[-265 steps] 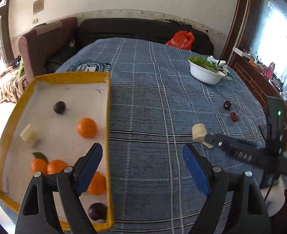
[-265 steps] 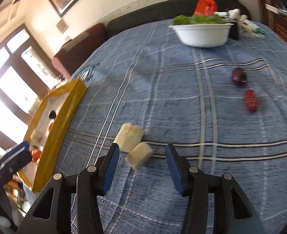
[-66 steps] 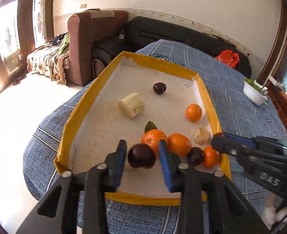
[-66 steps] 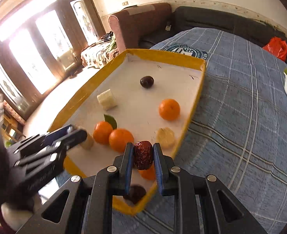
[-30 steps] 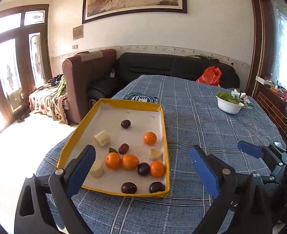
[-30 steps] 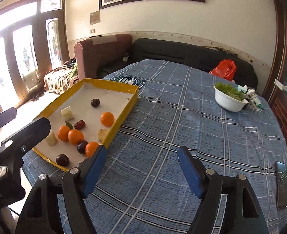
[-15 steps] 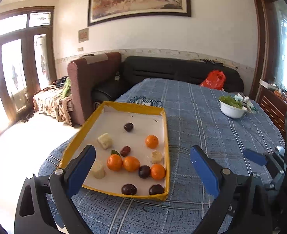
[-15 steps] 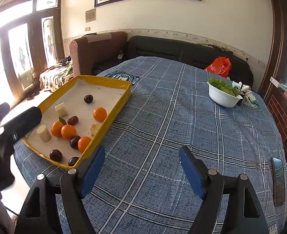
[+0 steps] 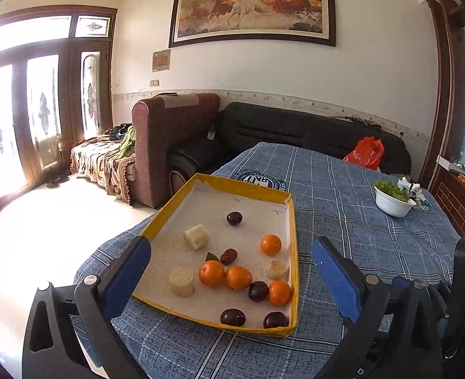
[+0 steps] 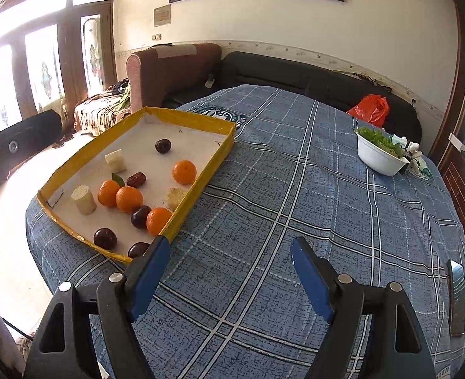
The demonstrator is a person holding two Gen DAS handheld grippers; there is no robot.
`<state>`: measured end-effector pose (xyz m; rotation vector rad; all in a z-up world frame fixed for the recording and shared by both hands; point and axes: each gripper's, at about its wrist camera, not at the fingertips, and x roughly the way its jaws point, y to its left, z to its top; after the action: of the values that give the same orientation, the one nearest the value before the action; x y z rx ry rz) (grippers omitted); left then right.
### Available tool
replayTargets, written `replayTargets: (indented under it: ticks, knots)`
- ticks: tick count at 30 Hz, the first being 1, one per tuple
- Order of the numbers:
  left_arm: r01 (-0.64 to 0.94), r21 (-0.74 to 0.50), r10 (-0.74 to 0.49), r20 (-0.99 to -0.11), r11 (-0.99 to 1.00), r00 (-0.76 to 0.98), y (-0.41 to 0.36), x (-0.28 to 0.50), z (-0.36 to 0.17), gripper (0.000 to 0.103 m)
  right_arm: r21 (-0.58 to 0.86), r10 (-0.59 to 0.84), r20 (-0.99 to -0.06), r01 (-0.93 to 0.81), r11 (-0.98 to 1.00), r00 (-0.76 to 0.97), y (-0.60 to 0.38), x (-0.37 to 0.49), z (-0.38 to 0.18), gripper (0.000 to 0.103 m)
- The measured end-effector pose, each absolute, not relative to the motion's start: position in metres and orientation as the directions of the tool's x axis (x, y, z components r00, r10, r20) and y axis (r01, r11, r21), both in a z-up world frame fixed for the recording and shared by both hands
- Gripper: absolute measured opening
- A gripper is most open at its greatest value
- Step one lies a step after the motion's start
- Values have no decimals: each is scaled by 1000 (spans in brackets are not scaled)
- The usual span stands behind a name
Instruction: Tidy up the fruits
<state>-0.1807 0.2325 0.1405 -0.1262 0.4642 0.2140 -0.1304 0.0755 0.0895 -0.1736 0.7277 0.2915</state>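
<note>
The tray (image 9: 292, 221), a shallow rectangular box with yellow taped walls and a white floor, lies on the checked blue tablecloth (image 9: 342, 208) with its long axis running from about 6 toward 12 o'clock in the left wrist view, and toward 1 o'clock in the right wrist view (image 10: 200, 175); inside sit four smooth round oranges (image 9: 211, 273), dark glossy plums (image 9: 234, 218), one wrinkled red date (image 9: 229, 256) and three pale, rough-cut cylindrical chunks (image 9: 181, 282); compared with half a second ago the tray and fruit lie unchanged, and both views are much as they were; the left gripper (image 9: 232, 279) hangs wide apart with nothing between its blue pads, the tray at its 12 o'clock; the right gripper (image 10: 230, 279) is likewise spread wide and bare over the cloth, the tray at its 10 o'clock; a white bowl (image 10: 378, 159) of greens stands well apart at 2 o'clock.
</note>
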Motion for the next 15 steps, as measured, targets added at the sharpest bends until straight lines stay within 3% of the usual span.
replayTargets:
  ticks: [9,15]
  knots:
    - [-226,-66,158,-530,972,833,236,-173,127,102,-67,176,-706,-313,947,686,78,-133,77,86]
    - [-234,-76,164,-509,969,845,237,-181,130,102,-55,174,-706,-298,953,687,72,-138,76,86]
